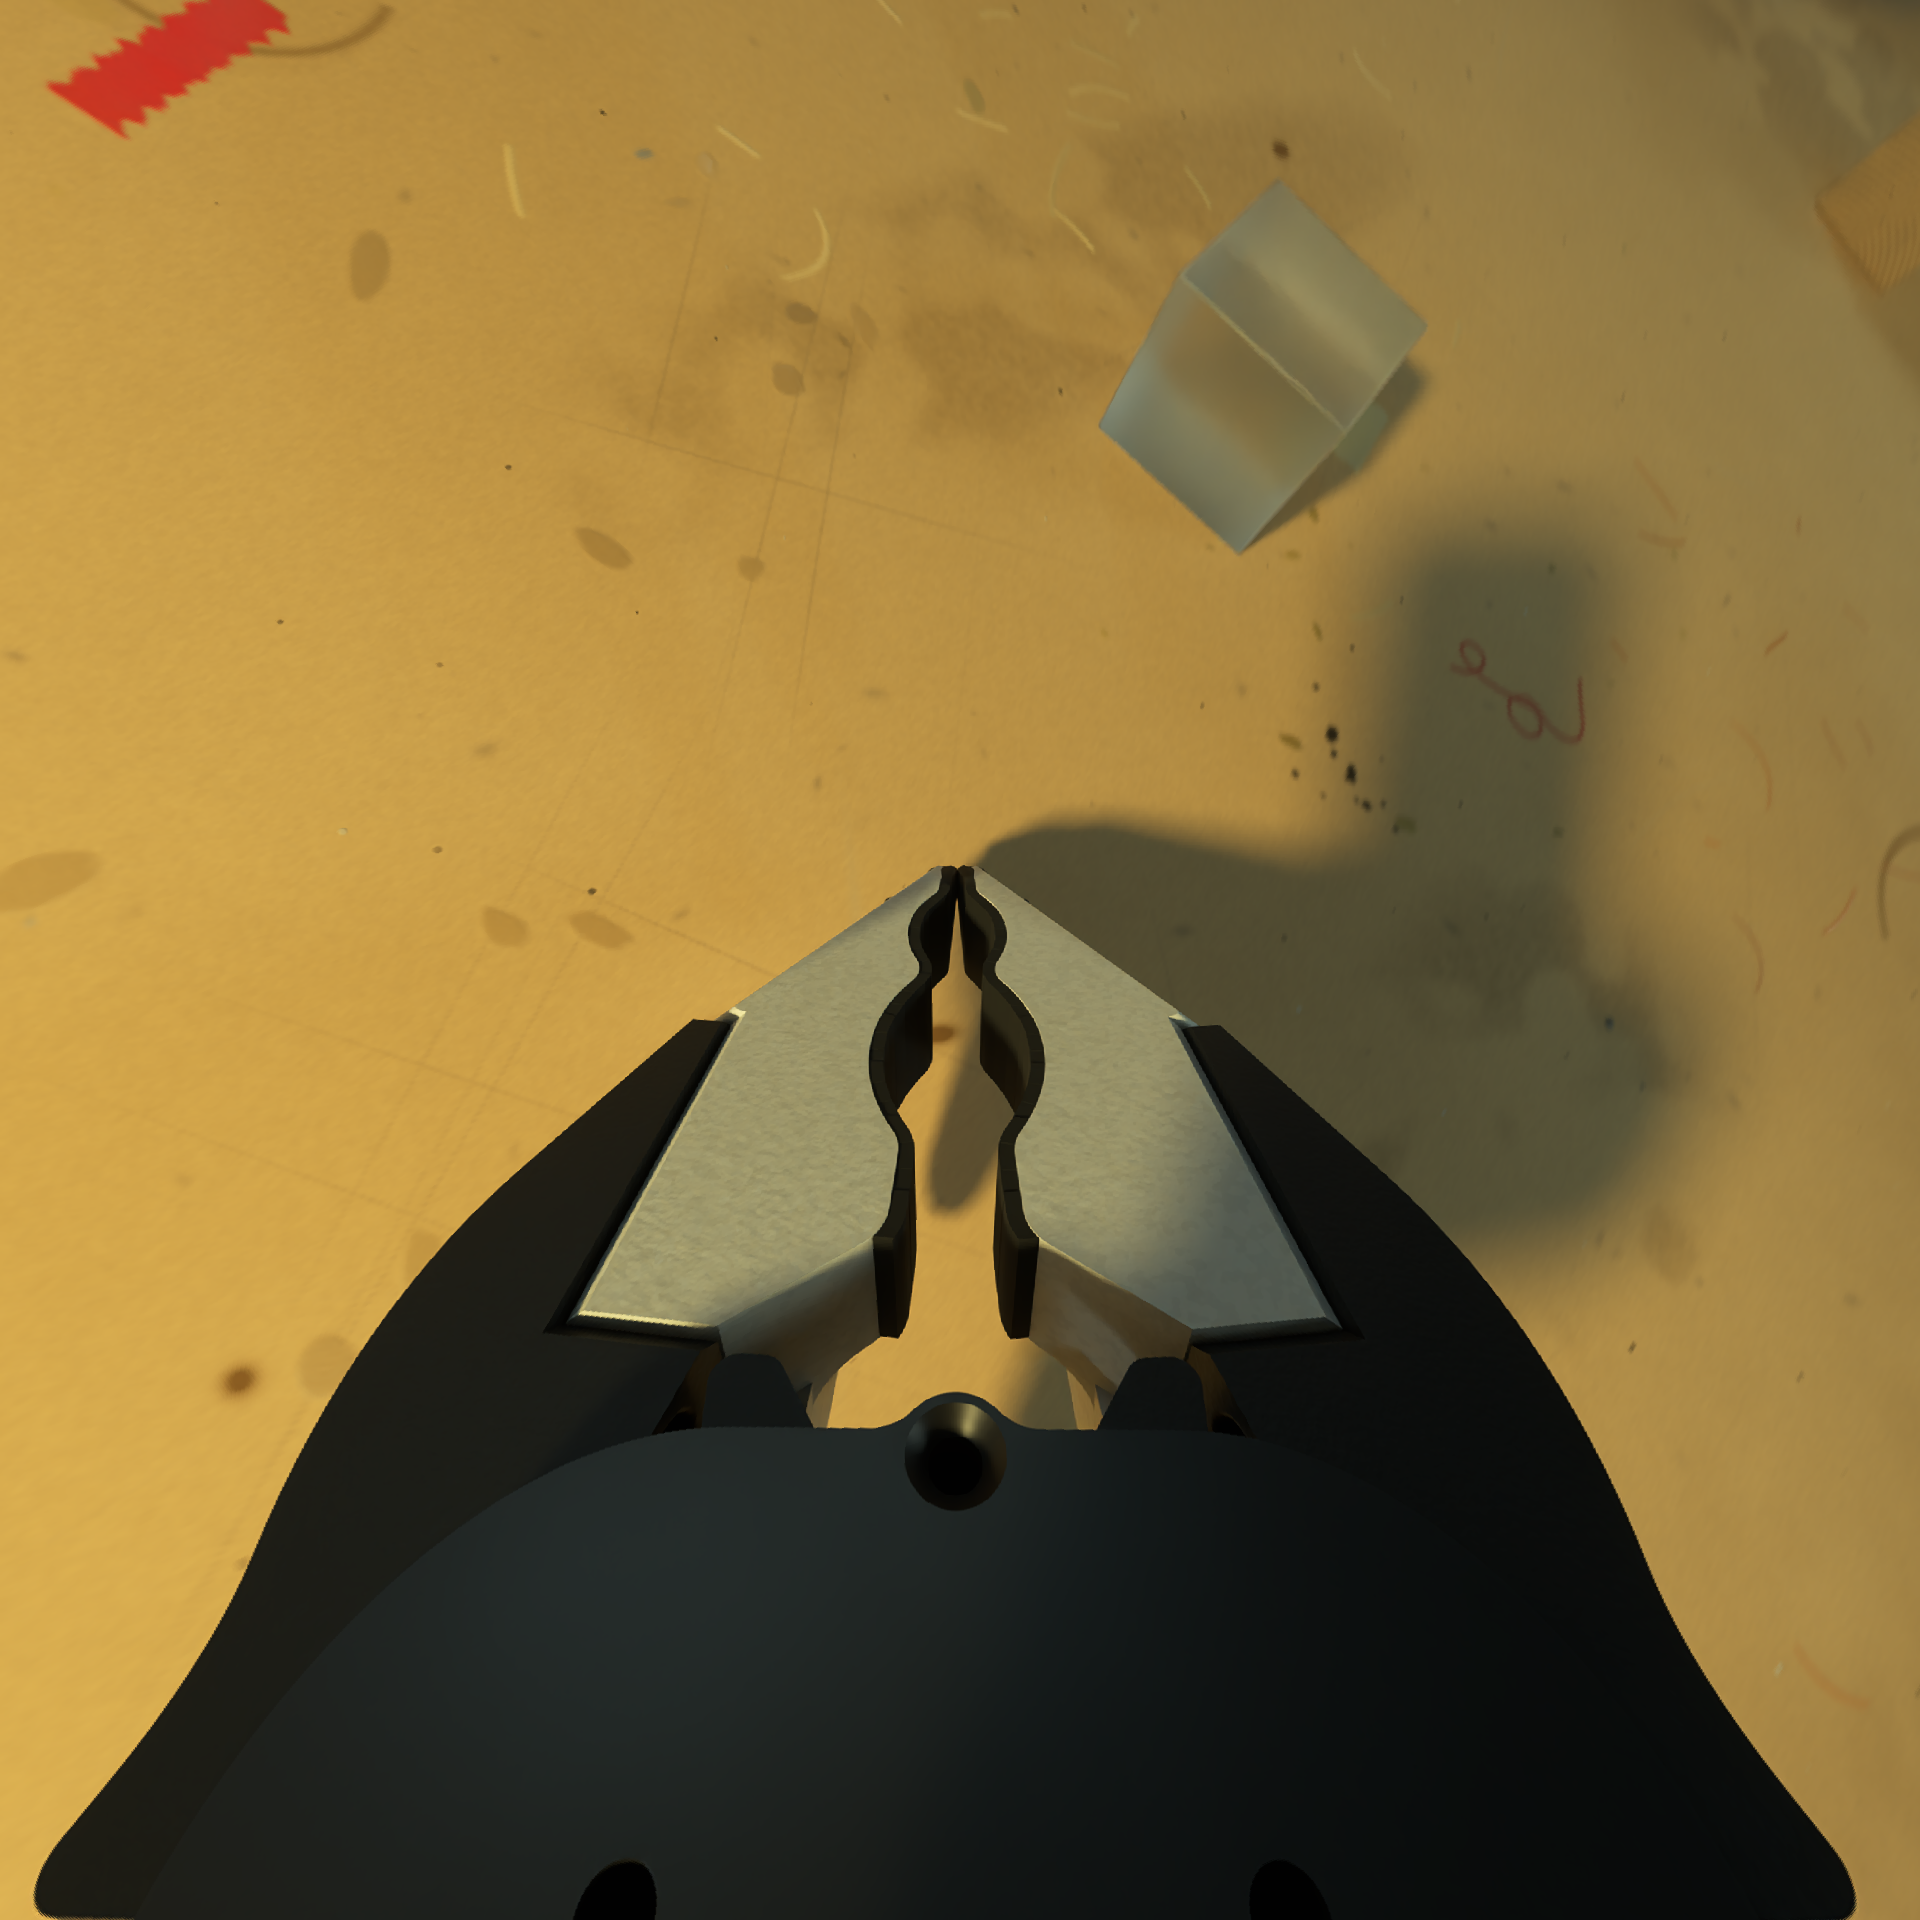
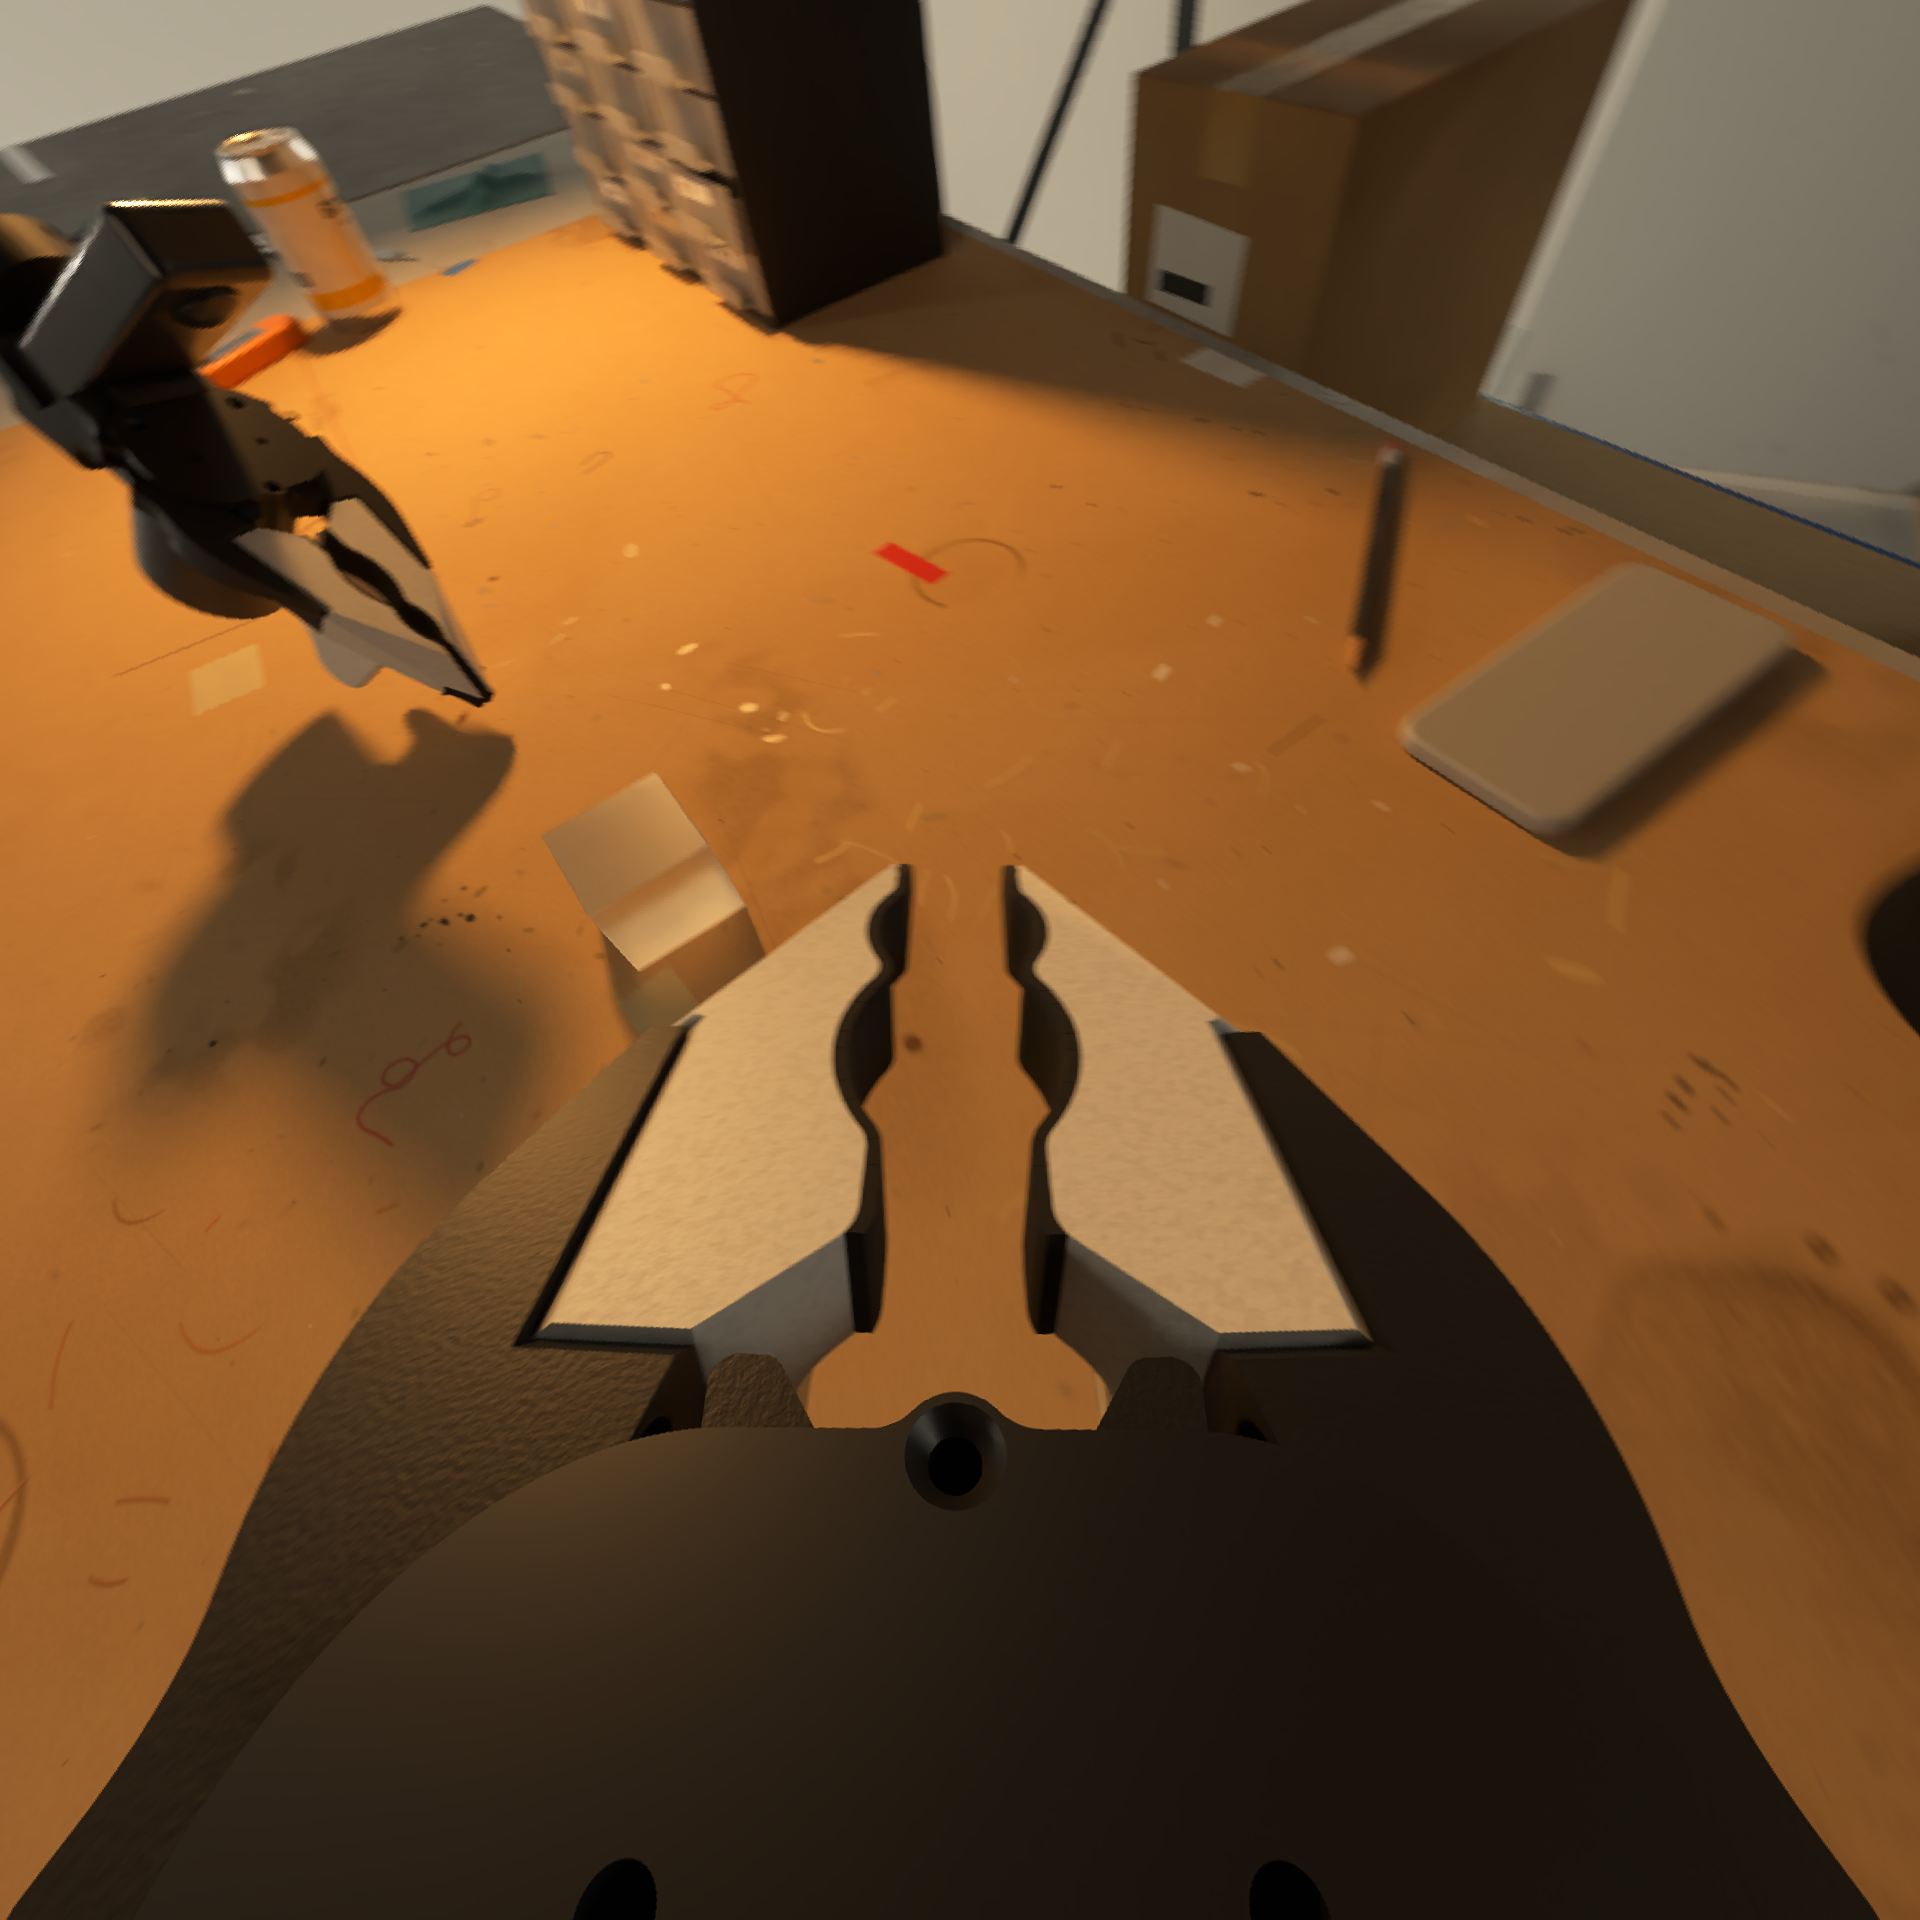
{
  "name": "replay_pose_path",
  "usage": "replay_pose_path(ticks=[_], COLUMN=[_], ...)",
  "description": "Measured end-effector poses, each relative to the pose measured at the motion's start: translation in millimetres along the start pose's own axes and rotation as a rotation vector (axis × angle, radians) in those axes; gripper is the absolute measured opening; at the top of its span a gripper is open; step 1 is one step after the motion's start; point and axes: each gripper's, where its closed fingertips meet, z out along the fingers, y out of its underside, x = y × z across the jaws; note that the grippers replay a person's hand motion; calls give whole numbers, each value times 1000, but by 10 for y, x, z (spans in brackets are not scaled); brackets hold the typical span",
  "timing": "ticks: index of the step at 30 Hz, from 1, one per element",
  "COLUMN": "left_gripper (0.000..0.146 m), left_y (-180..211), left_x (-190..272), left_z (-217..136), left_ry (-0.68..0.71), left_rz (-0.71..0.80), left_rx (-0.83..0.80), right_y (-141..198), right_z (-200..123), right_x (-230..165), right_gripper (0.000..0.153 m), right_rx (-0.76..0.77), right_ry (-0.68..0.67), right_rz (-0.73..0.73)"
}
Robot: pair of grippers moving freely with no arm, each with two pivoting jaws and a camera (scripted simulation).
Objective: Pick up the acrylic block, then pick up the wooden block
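Right gripper (image 2: 956, 873) nearest, jaws parted a little, nothing between them. Just beyond its left finger the acrylic block (image 2: 649, 873) sits on the orange table (image 2: 1143, 675). Left gripper (image 1: 956, 871) hangs above the table, fingertips pressed together, empty; block ahead to its right. Wooden block (image 1: 1875, 223) at the frame edge. Farther off: pencil (image 2: 1377, 561), can (image 2: 301, 223), cardboard box (image 2: 1351, 156).

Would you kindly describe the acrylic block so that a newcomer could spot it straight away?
Start from the orange-brown table and find the small red tape strip near its middle. Nearer the camera, just left of the right hand-held gripper, sits the acrylic block. It alone is a frosted, see-through cube; everything nearby is opaque.
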Motion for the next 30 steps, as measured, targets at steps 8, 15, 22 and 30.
replay_pose_path(ticks=[8,15,22,30], left_gripper=[0,0,0,76], left_y=[-320,-901,-1218,-1109], left_x=[221,636,955,941], left_z=[198,391,637,669], left_ry=[-209,-265,-230,5], left_rz=[100,283,381,441], left_rx=[-85,-116,-96,119], right_y=[559,713,944,910], right_z=[-859,-845,-858,-1037], right_x=[348,211,167,284], right_gripper=[0,0,0,23], right_rx=[-202,-306,-399,-260], right_ry=[323,270,232,278], right_rz=[120,83,103,172])
